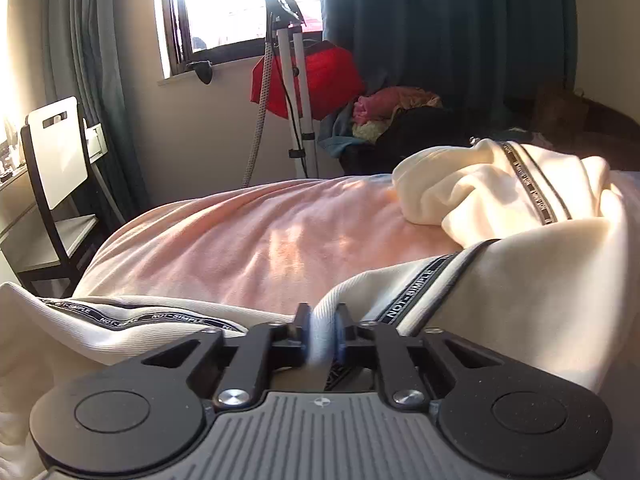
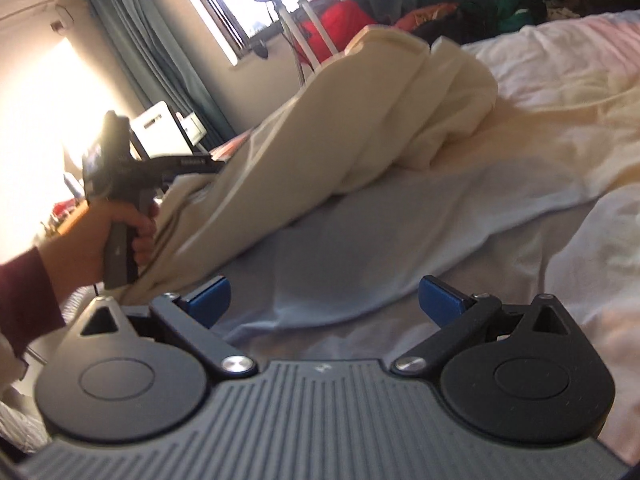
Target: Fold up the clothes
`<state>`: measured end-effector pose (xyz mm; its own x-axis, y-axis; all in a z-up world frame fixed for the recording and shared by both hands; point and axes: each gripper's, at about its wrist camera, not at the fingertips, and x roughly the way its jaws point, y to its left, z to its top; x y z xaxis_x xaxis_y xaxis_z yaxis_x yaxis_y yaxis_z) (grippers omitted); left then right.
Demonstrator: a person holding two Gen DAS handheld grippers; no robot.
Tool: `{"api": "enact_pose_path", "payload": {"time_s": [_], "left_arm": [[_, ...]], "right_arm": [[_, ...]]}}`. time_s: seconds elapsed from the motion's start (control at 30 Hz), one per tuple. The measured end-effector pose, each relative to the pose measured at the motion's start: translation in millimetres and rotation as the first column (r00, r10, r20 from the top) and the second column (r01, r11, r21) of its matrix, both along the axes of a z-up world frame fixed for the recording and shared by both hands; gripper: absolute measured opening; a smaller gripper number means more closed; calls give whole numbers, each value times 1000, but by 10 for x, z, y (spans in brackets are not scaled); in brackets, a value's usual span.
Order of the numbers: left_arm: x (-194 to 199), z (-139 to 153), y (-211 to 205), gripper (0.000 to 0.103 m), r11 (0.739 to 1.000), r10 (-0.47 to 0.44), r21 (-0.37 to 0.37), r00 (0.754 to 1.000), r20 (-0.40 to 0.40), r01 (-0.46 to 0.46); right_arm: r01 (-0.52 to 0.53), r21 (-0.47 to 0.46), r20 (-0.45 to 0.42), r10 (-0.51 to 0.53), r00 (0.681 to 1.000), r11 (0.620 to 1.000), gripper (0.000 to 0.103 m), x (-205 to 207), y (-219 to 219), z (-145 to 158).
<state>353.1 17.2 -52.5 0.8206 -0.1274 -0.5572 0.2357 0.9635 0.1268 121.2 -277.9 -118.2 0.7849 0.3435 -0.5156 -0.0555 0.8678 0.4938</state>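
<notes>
A cream garment (image 1: pixel 520 280) with black lettered stripes lies crumpled on a pink blanket (image 1: pixel 260 240). My left gripper (image 1: pixel 323 320) is shut on a ribbed edge of this garment, which bulges up between the blue pads. In the right wrist view the same cream garment (image 2: pixel 340 140) stretches from the bed up to the left gripper (image 2: pixel 212 166), held by a person's hand (image 2: pixel 116 228). My right gripper (image 2: pixel 324 300) stands open above the bedding with nothing between its fingers, its blue pads (image 2: pixel 438 296) wide apart.
A white chair (image 1: pixel 60 152) and desk edge stand at the left by the bed. A garment steamer stand (image 1: pixel 296 100), a red item (image 1: pixel 320 76) and a pile of clothes (image 1: pixel 392 112) are beyond the bed. Dark curtains frame a bright window (image 1: pixel 240 0).
</notes>
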Motion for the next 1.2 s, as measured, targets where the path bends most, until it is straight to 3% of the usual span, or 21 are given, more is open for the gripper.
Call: {"api": "enact_pose_path", "payload": {"time_s": [0.1,0.23,0.37,0.47,0.57,0.87,0.93,1.0,1.1,1.2], "left_arm": [[-409,70,-66,6,999,-26,20,995,97,25],[-1316,144,-141,5,996,-86,26,977,195,82],[-2042,-145,-274,5,987,-159,4,983,94,160],[-2268,-355,-325,5,990,-141,-22,989,39,142],[-2363,-275,-334,9,989,-135,-49,990,38,137],[-2974,414,-108,39,978,-69,-189,991,111,89],[-3111,515,-38,56,970,-58,-230,992,109,82],[-3175,576,10,59,964,-47,-255,992,116,76],[-3199,620,75,73,956,-15,-291,993,118,49],[-3140,600,182,75,932,12,-361,995,100,25]], "right_arm": [[-2,15,-16,3,1000,1000,102,95,1,-62],[7,1,11,-7,1000,1000,102,48,20,-6],[19,-10,57,-18,998,1000,102,-138,57,155],[28,-32,103,-25,994,999,102,-306,103,296],[37,-68,153,-27,988,997,102,-491,132,434],[73,-110,212,-48,976,991,102,-770,121,561],[73,-109,210,-49,976,991,102,-743,128,569],[64,-105,207,-41,978,992,102,-638,159,598],[25,-129,194,0,981,991,101,-336,264,695],[-1,-189,192,38,981,982,101,106,416,839]]}}
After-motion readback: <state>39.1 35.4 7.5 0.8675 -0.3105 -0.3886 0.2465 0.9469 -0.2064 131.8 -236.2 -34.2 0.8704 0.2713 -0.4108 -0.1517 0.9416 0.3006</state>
